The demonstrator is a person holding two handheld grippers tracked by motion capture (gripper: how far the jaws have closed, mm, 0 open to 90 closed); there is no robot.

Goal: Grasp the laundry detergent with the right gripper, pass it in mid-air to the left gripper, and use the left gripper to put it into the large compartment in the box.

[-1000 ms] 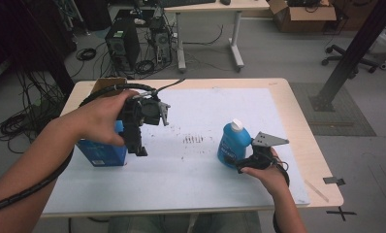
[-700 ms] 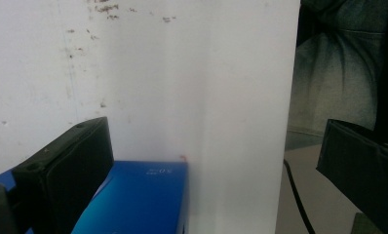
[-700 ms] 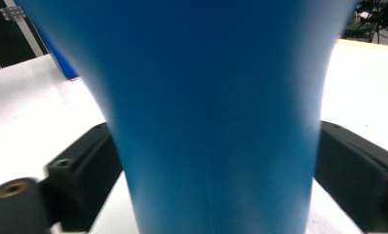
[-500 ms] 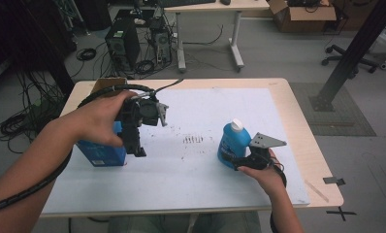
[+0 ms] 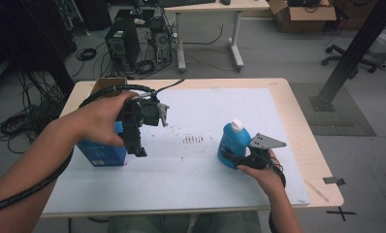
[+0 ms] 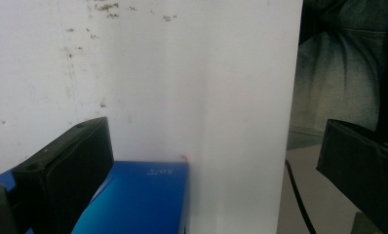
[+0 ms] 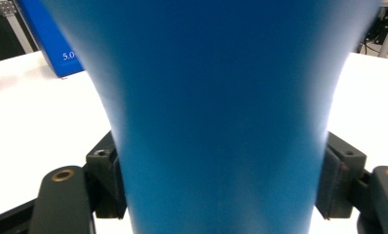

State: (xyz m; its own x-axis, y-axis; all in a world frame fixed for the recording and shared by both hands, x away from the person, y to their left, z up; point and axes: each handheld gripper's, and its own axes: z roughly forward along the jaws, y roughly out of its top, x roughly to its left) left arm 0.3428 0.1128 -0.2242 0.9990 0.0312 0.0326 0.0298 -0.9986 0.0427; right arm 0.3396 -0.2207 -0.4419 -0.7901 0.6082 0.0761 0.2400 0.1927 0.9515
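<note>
Blue bottle (image 7: 216, 112) pinched by just-closing right claw (image 7: 221, 195); left claw (image 6: 206, 161) wide.

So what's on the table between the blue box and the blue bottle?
Nothing stands there. In the high view the white mat between the box and the bottle is bare apart from small dark marks.

blue bottle (image 5: 233, 144) – white cap, upright, table's right part | blue box (image 5: 102, 152) – standing, left side
</note>
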